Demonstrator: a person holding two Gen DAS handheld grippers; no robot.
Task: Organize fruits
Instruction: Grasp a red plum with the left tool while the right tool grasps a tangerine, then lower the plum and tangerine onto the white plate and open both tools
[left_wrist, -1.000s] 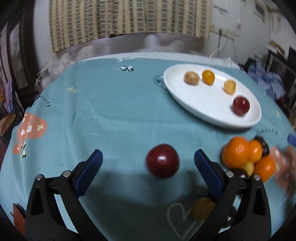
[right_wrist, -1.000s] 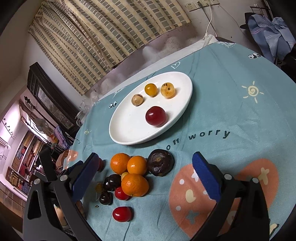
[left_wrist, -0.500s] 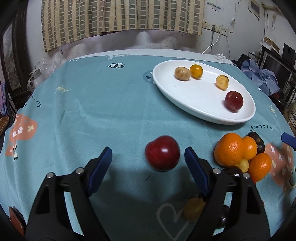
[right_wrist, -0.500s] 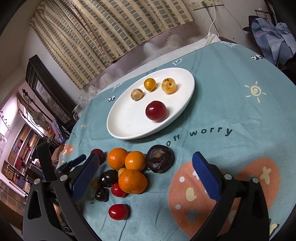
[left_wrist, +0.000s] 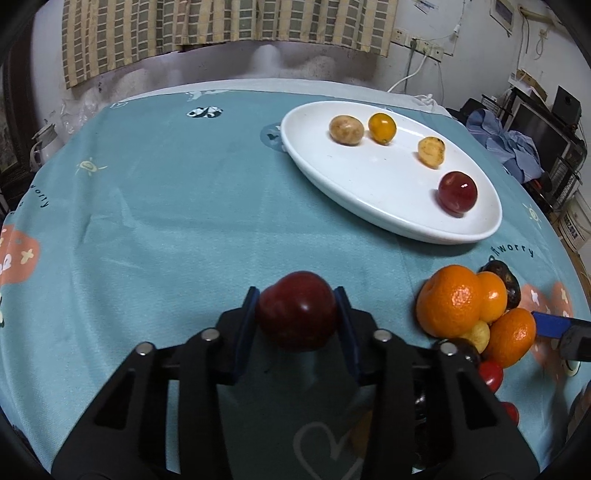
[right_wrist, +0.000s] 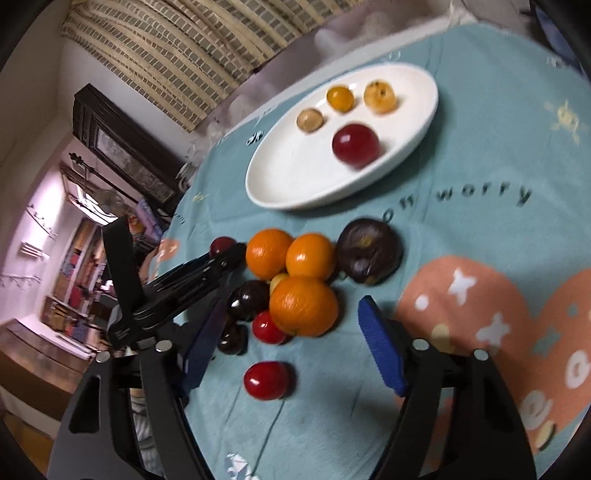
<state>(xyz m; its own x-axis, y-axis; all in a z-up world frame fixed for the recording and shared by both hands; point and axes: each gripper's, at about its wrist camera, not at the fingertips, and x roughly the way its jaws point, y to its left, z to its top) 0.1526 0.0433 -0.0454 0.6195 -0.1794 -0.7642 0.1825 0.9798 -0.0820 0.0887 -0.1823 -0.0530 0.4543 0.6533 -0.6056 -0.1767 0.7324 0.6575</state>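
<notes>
Dark red plum (left_wrist: 297, 310), lower centre in the left wrist view: firm, smooth, light, likely slippery. Left tool (left_wrist: 297, 314) has just closed across its widest girth. Right tool (right_wrist: 291, 347), narrowing, grasps nothing above the tangerine (right_wrist: 303, 311).

Bare tablecloth (left_wrist: 177, 206) left of plate (left_wrist: 369, 184)

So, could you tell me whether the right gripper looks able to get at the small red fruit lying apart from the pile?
Probably yes. The small red fruit lies alone on the tablecloth, just ahead of the right gripper, whose jaws have been closing but remain wider than it. Nothing sits between them; the nearest orange lies farther on.
</notes>
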